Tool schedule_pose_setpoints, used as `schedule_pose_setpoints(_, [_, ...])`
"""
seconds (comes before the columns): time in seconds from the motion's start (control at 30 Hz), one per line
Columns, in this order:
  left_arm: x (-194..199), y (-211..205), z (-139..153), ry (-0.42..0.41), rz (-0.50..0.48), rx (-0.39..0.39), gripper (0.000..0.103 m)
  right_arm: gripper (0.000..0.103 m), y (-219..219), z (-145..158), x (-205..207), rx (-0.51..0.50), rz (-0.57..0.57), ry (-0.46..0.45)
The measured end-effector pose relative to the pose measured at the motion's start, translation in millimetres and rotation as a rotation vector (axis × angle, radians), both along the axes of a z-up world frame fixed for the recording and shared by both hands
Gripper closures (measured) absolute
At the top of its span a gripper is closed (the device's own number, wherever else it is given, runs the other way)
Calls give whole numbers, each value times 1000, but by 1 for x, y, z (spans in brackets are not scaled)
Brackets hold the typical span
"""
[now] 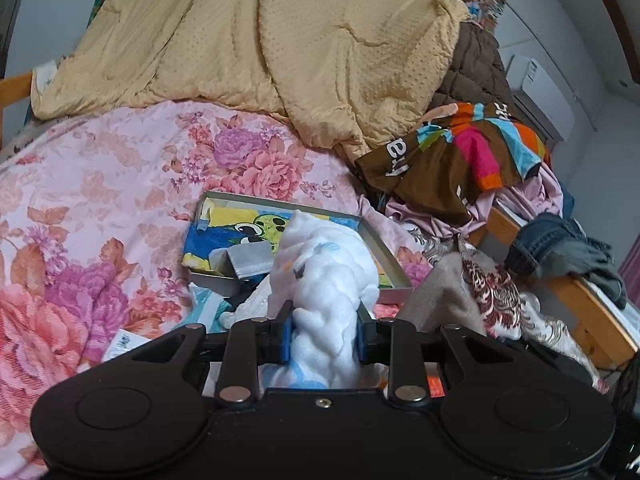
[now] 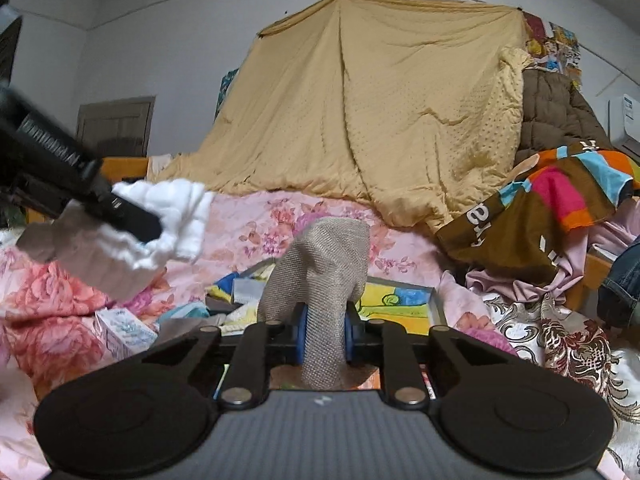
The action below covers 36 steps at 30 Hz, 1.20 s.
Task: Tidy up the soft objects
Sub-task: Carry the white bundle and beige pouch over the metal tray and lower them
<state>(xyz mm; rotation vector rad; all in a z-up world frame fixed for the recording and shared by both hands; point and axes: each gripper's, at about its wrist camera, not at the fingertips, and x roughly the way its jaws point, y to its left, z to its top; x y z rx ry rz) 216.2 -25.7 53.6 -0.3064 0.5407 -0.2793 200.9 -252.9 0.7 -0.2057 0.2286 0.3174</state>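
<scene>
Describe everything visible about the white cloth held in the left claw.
The white cloth is soft, puckered gauze-like fabric with faint blue and orange prints. It is bunched into a thick wad, pinched between the blue pads of the left claw, rising above them and trailing below. It hangs lifted over the shallow tray on the floral bedspread.

The light is soft and even, like daylight in a room, with no hard shadows or shiny spots. Both pictures bend round at the edges, with dark corners. The black gripper arm [image 2: 76, 184] at the left looks blurry.
</scene>
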Motion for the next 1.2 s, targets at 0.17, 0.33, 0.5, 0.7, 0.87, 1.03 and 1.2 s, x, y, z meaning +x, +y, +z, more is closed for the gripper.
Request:
schedule_pose_setpoints(0.17, [12, -4, -5, 4, 6, -16, 73, 86, 6, 3, 3, -6, 16, -30])
schedule_pose_setpoints(0.33, [32, -7, -5, -4, 19, -7, 73, 86, 4, 19, 24, 74, 17, -95])
schedule_pose_setpoints(0.5, [67, -13, 0, -27, 50, -25, 73, 86, -6, 32, 69, 163, -21, -139])
schedule_pose_setpoints(0.7, [120, -27, -3, -46, 55, -4, 73, 86, -30, 30, 137, 315, -100, -96])
schedule_pose_setpoints(0.87, [169, -43, -18, -32, 53, -7, 73, 86, -47, 20, 181, 398, -152, -40])
schedule_pose_setpoints(1.03, [209, -60, -37, 7, 52, -1, 73, 86, -58, 5, 208, 463, -182, 3])
schedule_pose_setpoints(1.2, [233, -69, -55, 66, 52, 75, 73, 86, -66, -9, 234, 496, -193, 122])
